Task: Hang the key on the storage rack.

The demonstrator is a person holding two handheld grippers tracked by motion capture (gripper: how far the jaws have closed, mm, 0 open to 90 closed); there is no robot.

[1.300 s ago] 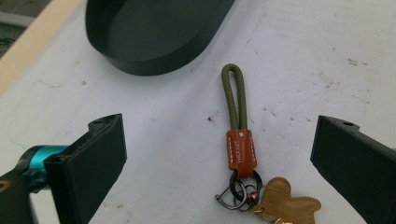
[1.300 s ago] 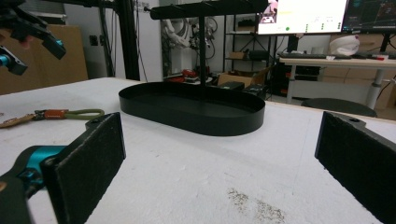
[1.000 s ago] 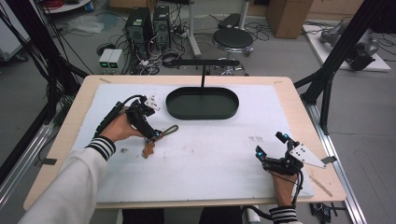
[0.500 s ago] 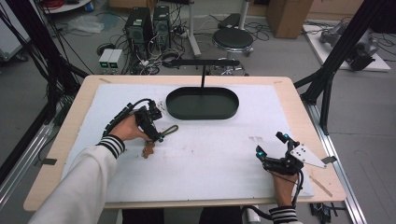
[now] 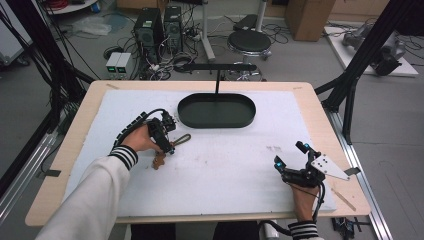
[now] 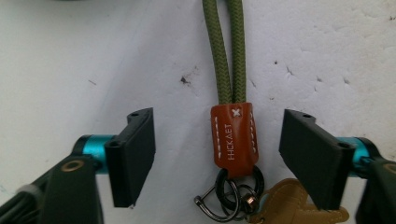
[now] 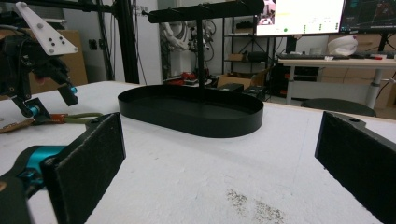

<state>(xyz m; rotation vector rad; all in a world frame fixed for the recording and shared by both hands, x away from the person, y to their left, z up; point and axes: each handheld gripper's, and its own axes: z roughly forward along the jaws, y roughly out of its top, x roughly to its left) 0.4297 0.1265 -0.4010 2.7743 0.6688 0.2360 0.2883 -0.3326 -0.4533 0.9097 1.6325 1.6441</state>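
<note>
Comparing the high view with a second ago, my left gripper (image 5: 167, 136) has slid forward over the olive-green braided cord keychain with its orange leather tab (image 5: 172, 146), so I judge a grab is being lined up; my right gripper (image 5: 290, 161) hasn't moved.

From the left gripper view, jaws are spread wide, the orange tab (image 6: 235, 138) centred between them, untouched, cord running ahead.

From the right gripper view, jaws are spread, empty; the black oval metal tray with its T-shaped stand (image 7: 191, 112) sits ahead.
</note>
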